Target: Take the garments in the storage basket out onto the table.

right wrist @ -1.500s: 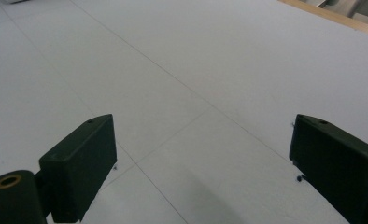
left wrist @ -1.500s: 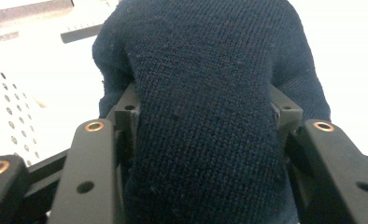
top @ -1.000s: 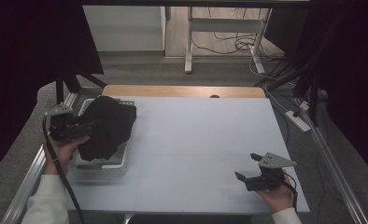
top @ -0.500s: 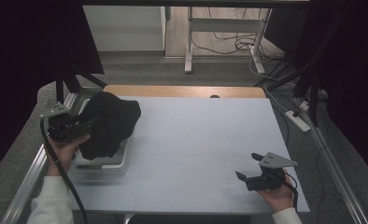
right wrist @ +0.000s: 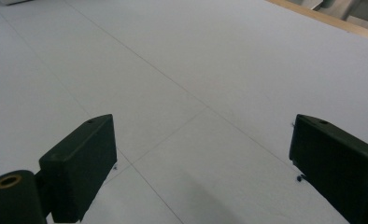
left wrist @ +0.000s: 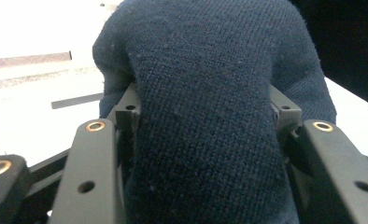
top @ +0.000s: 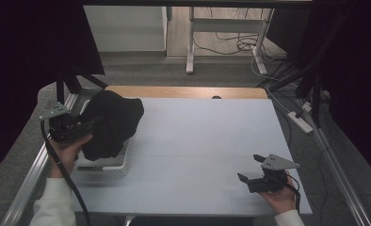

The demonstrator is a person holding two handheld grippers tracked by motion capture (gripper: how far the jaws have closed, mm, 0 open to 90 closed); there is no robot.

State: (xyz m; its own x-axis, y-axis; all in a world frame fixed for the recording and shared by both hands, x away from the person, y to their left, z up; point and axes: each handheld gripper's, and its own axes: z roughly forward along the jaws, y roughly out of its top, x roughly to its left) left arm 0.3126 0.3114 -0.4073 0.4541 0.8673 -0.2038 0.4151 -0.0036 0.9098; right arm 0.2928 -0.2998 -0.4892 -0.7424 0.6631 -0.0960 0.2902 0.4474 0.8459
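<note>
A dark navy knitted garment (top: 110,123) is bunched up above a white basket (top: 106,165) at the table's left side. My left gripper (top: 92,126) is shut on it from the left. In the left gripper view the knit (left wrist: 205,116) bulges thickly between both jaws and hides their tips. My right gripper (top: 250,168) stands open near the table's front right corner, resting low over the bare surface. The right gripper view has its fingers (right wrist: 81,163) wide apart with nothing between them.
The grey-white table top (top: 207,136) has a wooden strip (top: 183,92) along its far edge. Metal rails run along both sides. A power strip (top: 302,121) lies off the right edge. Desk legs and cables stand on the floor beyond.
The garment has risen higher out of the basket and drawn a little toward the left hand. The right gripper has stayed where it was.
</note>
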